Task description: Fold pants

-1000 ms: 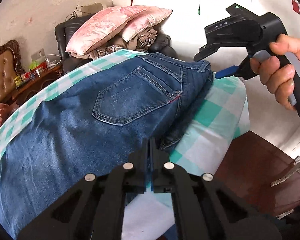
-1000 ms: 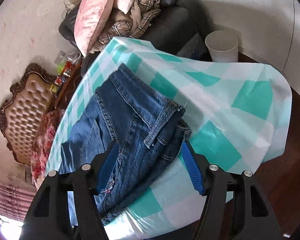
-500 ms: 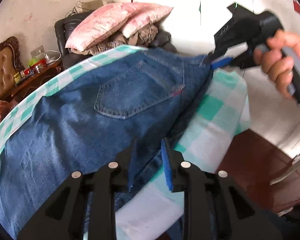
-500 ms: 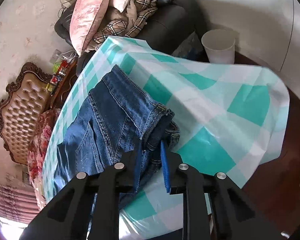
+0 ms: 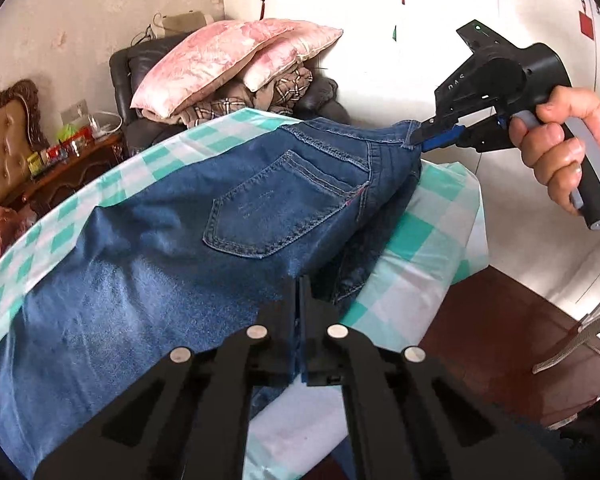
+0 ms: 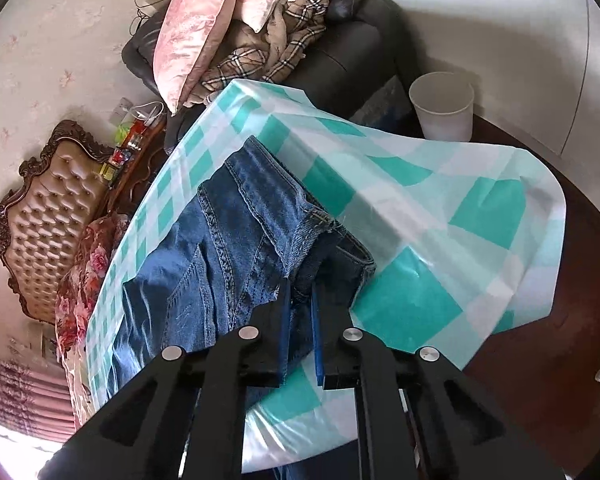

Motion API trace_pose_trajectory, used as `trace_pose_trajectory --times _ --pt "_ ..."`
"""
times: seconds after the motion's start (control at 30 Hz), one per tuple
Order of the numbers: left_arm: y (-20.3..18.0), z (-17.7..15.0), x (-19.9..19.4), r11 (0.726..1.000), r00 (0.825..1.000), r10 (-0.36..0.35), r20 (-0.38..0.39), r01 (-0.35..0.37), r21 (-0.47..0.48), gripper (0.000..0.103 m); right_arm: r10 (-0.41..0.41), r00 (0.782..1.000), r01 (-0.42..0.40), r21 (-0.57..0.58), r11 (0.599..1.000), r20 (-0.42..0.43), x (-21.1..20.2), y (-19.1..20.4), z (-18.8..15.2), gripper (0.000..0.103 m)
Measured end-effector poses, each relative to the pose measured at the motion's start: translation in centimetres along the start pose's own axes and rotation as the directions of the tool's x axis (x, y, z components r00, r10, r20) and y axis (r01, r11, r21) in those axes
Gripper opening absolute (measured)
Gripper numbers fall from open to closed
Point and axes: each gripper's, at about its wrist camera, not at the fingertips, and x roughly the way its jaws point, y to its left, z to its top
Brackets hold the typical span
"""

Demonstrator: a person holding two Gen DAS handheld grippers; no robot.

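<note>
L wrist view: left gripper (image 5: pixel 300 292) jaws just shut, pinching jeans (image 5: pixel 172 248) at near edge on checked tabletop (image 5: pixel 416 232); thin bite could slip on lift. Pillows (image 5: pixel 220 60) beyond jeans.

R wrist view: right gripper (image 6: pixel 299 300) jaws just closed on waistband (image 6: pixel 312 232); uneven pull may skew fold. Bin (image 6: pixel 442 106) past jeans.

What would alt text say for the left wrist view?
Blue denim jeans lie on a teal-and-white checked tablecloth, both black grippers shut on them: the left gripper at the near edge, the right gripper at the waistband.
</note>
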Motion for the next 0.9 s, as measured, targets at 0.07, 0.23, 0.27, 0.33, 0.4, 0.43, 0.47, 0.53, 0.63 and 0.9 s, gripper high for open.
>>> trace_pose_trajectory --times 0.07,0.23,0.27,0.33,0.4,0.43,0.47,0.53,0.63,0.9 --pt "-0.3 -0.3 0.2 1.0 1.0 -0.006 -0.012 0.006 0.003 0.001 -0.018 1.0 0.018 -0.004 1.0 -0.006 0.5 -0.2 0.0 0.009" --pt "-1.1 -1.8 2.0 1.0 0.999 0.003 -0.05 -0.002 0.007 0.011 -0.07 0.997 0.07 -0.022 0.997 -0.021 2.5 -1.1 -0.3 0.009" --pt "-1.2 -2.0 1.6 1.0 0.999 -0.003 -0.042 0.003 0.002 0.011 -0.079 0.997 0.078 -0.044 0.996 -0.006 2.4 -0.9 -0.3 0.009" --pt "-0.5 -2.3 0.3 0.999 0.999 -0.024 -0.027 0.023 -0.041 0.018 -0.105 0.994 0.106 -0.067 0.992 0.013 2.3 -0.5 -0.4 0.009" --pt "1.4 -3.2 -1.7 0.992 1.0 -0.003 -0.007 0.002 -0.124 0.018 -0.128 0.992 0.129 -0.079 0.988 0.022 2.3 -0.2 -0.6 0.009" --pt "3.5 -4.2 -3.7 0.977 1.0 0.025 0.015 -0.021 -0.212 0.018 -0.148 0.988 0.15 -0.09 0.985 0.034 2.2 0.1 -0.7 0.009" --pt "4.8 -4.9 -5.0 0.964 0.999 0.045 0.027 -0.037 -0.263 0.019 -0.163 0.986 0.166 -0.097 0.981 0.042 2.2 0.2 -0.8 0.009" --pt "8.7 -7.5 -8.3 0.912 0.988 0.153 0.026 -0.131 -0.389 0.023 -0.219 0.973 0.227 -0.105 0.968 0.077 1.9 0.5 -1.1 0.01" --pt "14.4 -11.7 -11.6 0.802 0.962 0.272 -0.026 -0.242 -0.546 0.023 -0.35 0.919 0.367 -0.066 0.928 0.182 0.3 1.2 -1.7 0.019" --pt "17.6 -18.4 -14.9 0.727 0.938 0.288 -0.192 -0.345 -0.594 0.018 -0.322 0.861 0.447 -0.283 0.849 0.393 -0.5 9.2 -6.0 0.032"
